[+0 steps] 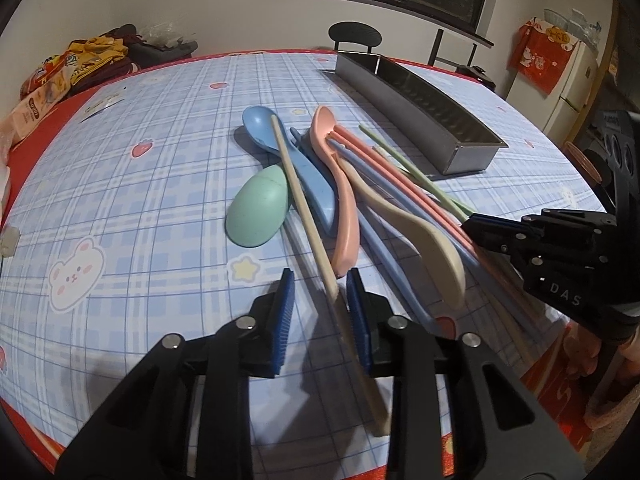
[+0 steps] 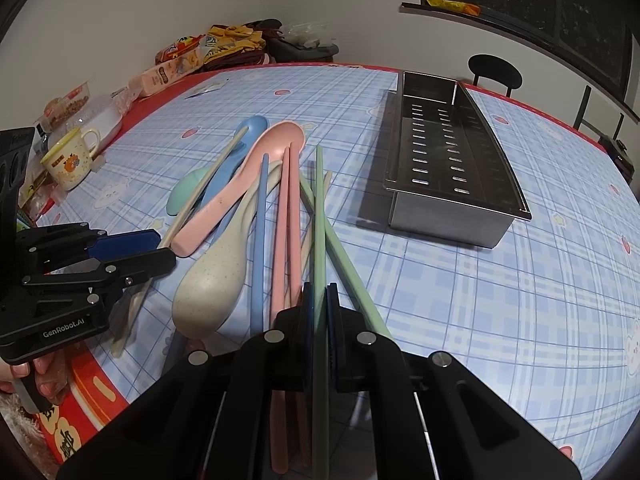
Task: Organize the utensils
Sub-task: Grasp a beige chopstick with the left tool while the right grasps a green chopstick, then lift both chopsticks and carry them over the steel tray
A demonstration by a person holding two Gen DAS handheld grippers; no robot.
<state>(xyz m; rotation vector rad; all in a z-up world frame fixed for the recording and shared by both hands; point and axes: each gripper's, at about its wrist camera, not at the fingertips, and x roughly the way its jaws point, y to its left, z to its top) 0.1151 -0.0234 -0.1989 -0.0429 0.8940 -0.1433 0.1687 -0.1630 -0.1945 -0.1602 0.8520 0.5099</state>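
Pastel spoons and chopsticks lie in a heap on the checked tablecloth (image 1: 140,208): a blue spoon (image 1: 260,128), a green spoon (image 1: 258,212), a pink spoon (image 1: 342,200) and a beige spoon (image 1: 432,248). My left gripper (image 1: 320,280) is open. A beige chopstick (image 1: 304,208) runs between its blue pads, close to the right pad, with a gap on the left. My right gripper (image 2: 320,300) is shut on a green chopstick (image 2: 320,208), beside pink chopsticks (image 2: 288,220) and a blue one (image 2: 260,220). A perforated steel utensil tray (image 2: 448,152) stands beyond the heap.
A yellow mug (image 2: 70,158), a white container and snack packets (image 2: 176,68) crowd the table's left side. The red table border (image 2: 92,384) is close under both grippers. A black chair (image 1: 354,36) stands behind the table and a fridge (image 1: 568,80) at the far right.
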